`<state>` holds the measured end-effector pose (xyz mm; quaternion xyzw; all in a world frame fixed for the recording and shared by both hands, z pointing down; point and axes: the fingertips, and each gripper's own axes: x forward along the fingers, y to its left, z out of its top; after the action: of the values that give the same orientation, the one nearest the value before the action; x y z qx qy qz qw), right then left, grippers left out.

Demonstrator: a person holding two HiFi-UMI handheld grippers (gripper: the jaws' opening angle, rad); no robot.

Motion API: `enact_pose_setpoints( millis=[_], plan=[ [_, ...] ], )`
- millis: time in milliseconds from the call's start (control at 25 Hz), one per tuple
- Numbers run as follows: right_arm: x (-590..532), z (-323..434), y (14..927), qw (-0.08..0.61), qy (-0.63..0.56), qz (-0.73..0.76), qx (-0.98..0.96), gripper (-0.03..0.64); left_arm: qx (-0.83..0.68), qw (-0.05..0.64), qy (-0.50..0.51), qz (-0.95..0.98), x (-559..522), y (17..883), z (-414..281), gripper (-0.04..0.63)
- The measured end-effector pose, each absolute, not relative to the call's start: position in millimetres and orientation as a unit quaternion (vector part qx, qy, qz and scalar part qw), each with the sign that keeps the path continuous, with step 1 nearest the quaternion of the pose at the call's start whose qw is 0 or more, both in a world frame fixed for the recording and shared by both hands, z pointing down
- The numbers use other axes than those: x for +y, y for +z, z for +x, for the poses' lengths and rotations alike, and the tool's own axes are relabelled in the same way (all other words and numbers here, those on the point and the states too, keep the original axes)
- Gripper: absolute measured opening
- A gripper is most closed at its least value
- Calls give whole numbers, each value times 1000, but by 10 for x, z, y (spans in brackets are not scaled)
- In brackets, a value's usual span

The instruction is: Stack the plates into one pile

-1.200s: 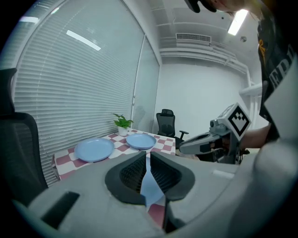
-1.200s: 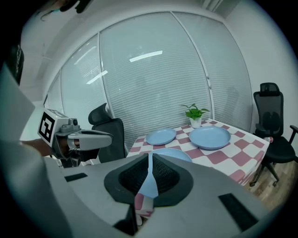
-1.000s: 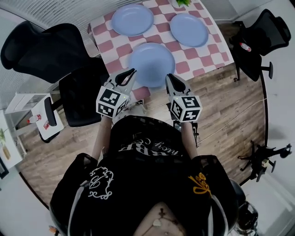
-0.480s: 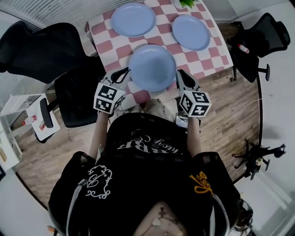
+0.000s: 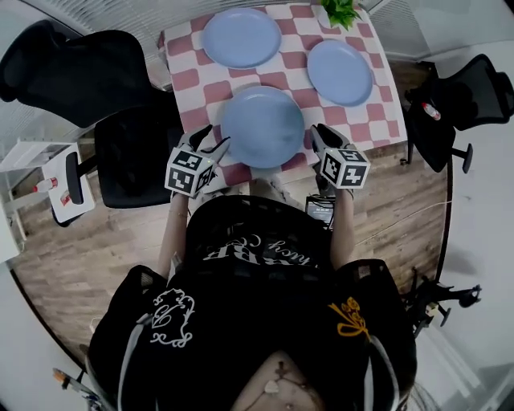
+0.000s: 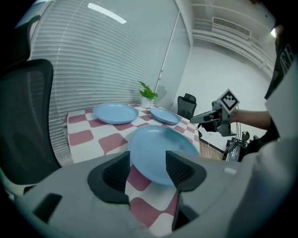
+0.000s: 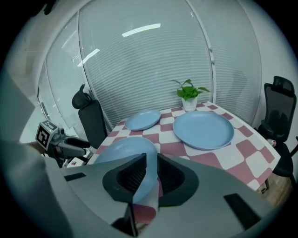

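Head view: nearest plate [image 5: 263, 126] flat on checkered worktop [image 5: 189, 80], between left tongs [image 5: 215, 144] and right tongs [image 5: 316, 132]; two farther plates [image 5: 241, 37] [image 5: 340, 72] lie apart.
Left gripper view: left tongs just opened, nothing gripped, rim ahead.
Right gripper view: right tongs clenched, empty.
Plate probably stiff, slippery, breakable; take by rim.

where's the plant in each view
Head view: plant at the top edge, right of centre.
Left gripper view: plant near the centre, slightly above the middle.
Right gripper view: plant above the middle, right of centre.
Shared landmark: the nearest plate, low and central in both gripper views.
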<state>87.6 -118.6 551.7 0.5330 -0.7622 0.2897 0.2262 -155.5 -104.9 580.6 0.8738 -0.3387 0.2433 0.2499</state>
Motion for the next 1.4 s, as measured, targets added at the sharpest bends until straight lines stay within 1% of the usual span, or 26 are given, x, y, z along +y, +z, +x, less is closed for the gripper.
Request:
enact_pose_setpoints(
  millis=[40,80,160,200,320,440,520,640,680,720,760,1000,1080,1160,1240,1400],
  plan=[
    [-1196,889,5640,240,298,520,-764,38,-343,262,247,867,-1027,5891,-1555,238],
    [-1196,895,5761,252,310,506,-764,56,-347,275,252,861,-1004,5982,-1557,244],
    [-1169,877,5971,262,343,479,-764,121,-351,296,265,848,-959,6166,-1566,258],
    [-1153,861,6052,261,359,468,-764,136,-352,306,270,842,-941,6253,-1567,267],
    [-1106,815,6249,271,388,441,-762,152,-348,335,281,829,-913,6452,-1534,281],
    [-998,755,6449,299,411,412,-756,152,-334,352,285,827,-901,6516,-1449,281],
    [-925,690,6552,304,431,399,-750,152,-323,348,290,831,-893,6551,-1387,279],
    [-881,610,6624,288,457,400,-741,137,-315,337,285,840,-893,6650,-1304,279],
    [-884,608,6628,280,462,405,-738,129,-316,337,284,840,-891,6649,-1285,273],
    [-888,611,6628,273,468,408,-735,124,-317,337,284,840,-887,6637,-1273,253],
    [-891,614,6626,266,475,410,-732,118,-319,337,286,838,-881,6617,-1273,250],
    [-903,656,6519,254,490,421,-720,93,-322,330,299,835,-829,6519,-1253,247],
    [-951,719,6415,228,508,429,-711,81,-327,330,286,838,-850,6416,-1206,247],
    [-1037,803,6284,187,528,442,-701,63,-331,330,270,842,-893,6305,-1141,247],
    [-1145,902,6152,157,528,456,-699,53,-327,318,266,849,-966,6193,-1059,245],
    [-1326,1184,5945,140,503,487,-700,44,-298,277,270,873,-1206,5972,-791,245]
  ],
)
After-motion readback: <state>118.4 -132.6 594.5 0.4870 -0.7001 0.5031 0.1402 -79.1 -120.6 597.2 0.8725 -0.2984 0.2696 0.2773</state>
